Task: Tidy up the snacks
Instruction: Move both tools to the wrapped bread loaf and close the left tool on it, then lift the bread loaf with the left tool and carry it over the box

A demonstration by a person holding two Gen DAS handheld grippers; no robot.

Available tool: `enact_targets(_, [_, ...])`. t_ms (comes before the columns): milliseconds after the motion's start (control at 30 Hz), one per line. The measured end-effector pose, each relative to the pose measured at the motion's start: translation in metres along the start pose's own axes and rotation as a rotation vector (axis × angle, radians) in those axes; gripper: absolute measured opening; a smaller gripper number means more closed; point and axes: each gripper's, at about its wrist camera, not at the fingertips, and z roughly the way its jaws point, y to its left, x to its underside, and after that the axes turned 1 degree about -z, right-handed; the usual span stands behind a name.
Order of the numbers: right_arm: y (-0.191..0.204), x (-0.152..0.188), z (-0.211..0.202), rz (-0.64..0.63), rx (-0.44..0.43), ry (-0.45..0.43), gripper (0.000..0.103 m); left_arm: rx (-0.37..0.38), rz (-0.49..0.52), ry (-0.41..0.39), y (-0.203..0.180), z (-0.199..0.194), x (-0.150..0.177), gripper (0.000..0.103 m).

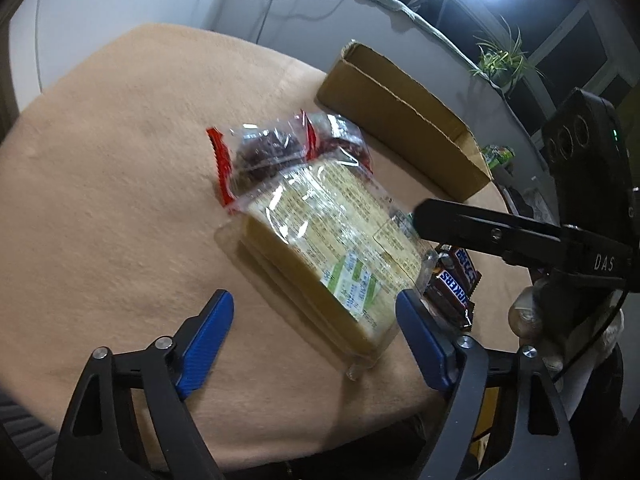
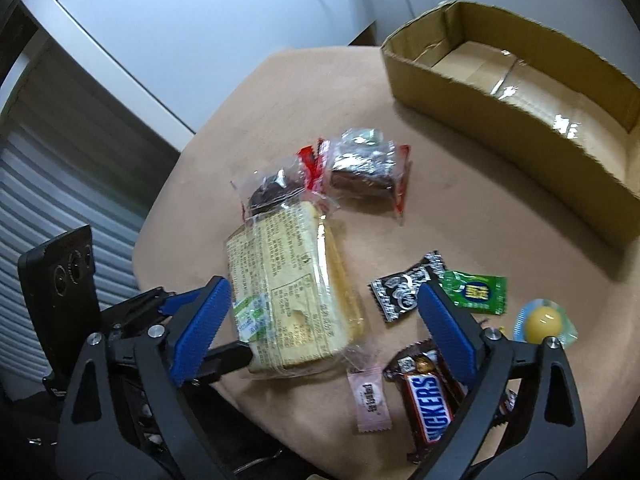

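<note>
A wrapped bread loaf (image 1: 332,240) lies on the tan table (image 1: 120,160); it also shows in the right wrist view (image 2: 288,288). My left gripper (image 1: 316,340) is open, its blue fingers (image 1: 208,340) standing on either side of the loaf's near end. My right gripper (image 2: 328,332) is open above the loaf's right side and the small sweets. Two red-edged clear packs (image 2: 360,168) lie behind the loaf. Snickers bars (image 2: 432,404), a black-and-white sweet (image 2: 404,284), a green packet (image 2: 476,292), a pink sweet (image 2: 370,400) and a yellow jelly cup (image 2: 542,320) lie to the right.
An open, empty cardboard box (image 2: 520,120) stands at the far right of the table; it shows in the left wrist view (image 1: 400,120) too. The right gripper's black body (image 1: 520,236) reaches in from the right in the left wrist view. The table's near edge (image 2: 240,396) is close.
</note>
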Motion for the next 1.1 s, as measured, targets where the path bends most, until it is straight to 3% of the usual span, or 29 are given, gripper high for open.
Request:
enact_targets(233, [0.004, -0.001, 0.021, -0.008, -0.026, 0.082, 0.072, 0.024, -0.006, 0.008, 0.0, 0.004, 0.001, 0.08])
enact_targets(267, [0.005, 0.0, 0.024, -0.011, -0.031, 0.095, 0.07, 0.028, -0.002, 0.008, -0.001, 0.005, 0.0, 0.077])
enact_targets(467, [0.007, 0.0, 0.029, -0.013, -0.02, 0.1, 0.069, 0.059, 0.018, 0.004, -0.006, 0.008, 0.0, 0.062])
enact_targets(800, [0.017, 0.001, 0.027, -0.004, -0.029, 0.093, 0.066, 0.029, 0.057, -0.032, -0.015, 0.005, -0.003, 0.062])
enact_targets(1100, [0.016, -0.008, 0.002, 0.002, -0.033, 0.034, 0.065, 0.014, 0.096, -0.085, -0.025, -0.01, -0.011, 0.061])
